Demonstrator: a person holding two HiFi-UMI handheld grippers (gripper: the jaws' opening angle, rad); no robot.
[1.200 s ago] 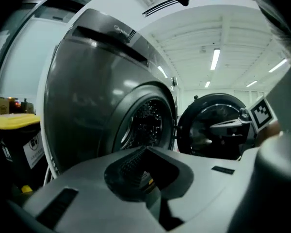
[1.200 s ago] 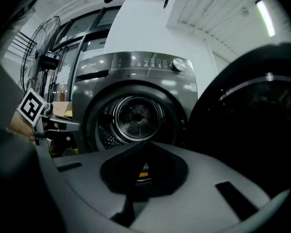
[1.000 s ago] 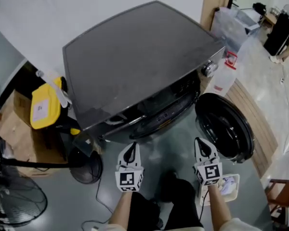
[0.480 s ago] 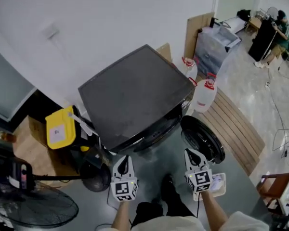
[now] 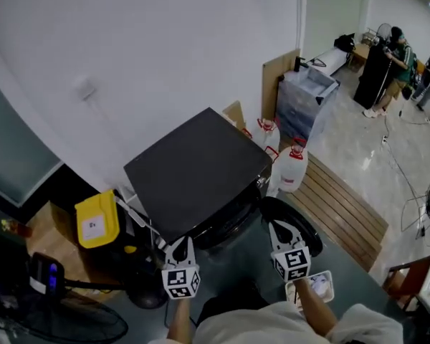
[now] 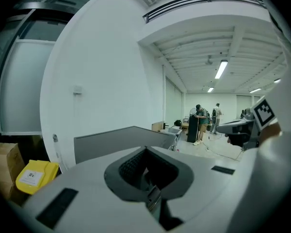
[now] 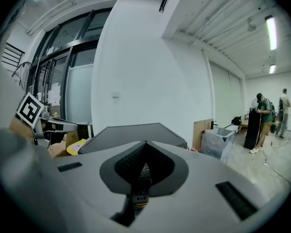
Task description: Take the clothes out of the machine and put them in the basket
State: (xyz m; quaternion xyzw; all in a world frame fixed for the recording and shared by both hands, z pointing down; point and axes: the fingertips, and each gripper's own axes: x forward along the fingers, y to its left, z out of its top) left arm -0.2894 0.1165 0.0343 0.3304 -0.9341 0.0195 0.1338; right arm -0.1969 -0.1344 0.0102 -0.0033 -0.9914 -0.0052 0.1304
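Yellow container (image 5: pixel 97 221): stands just left of the machine. Left gripper (image 5: pixel 182 244): your jaws are clenched tip to tip with nothing between them; it sits higher than a second ago, when it hung close to the machine's opening. Washing machine (image 5: pixel 197 169): dark top, now smaller and farther below you than before. Door (image 5: pixel 292 224): still swung open to the right. Right gripper (image 5: pixel 278 228): jaws pressed together, empty, likewise lifted. Basket (image 5: pixel 330 285): white, on the floor under your right wrist; pale contents too blurred to name.
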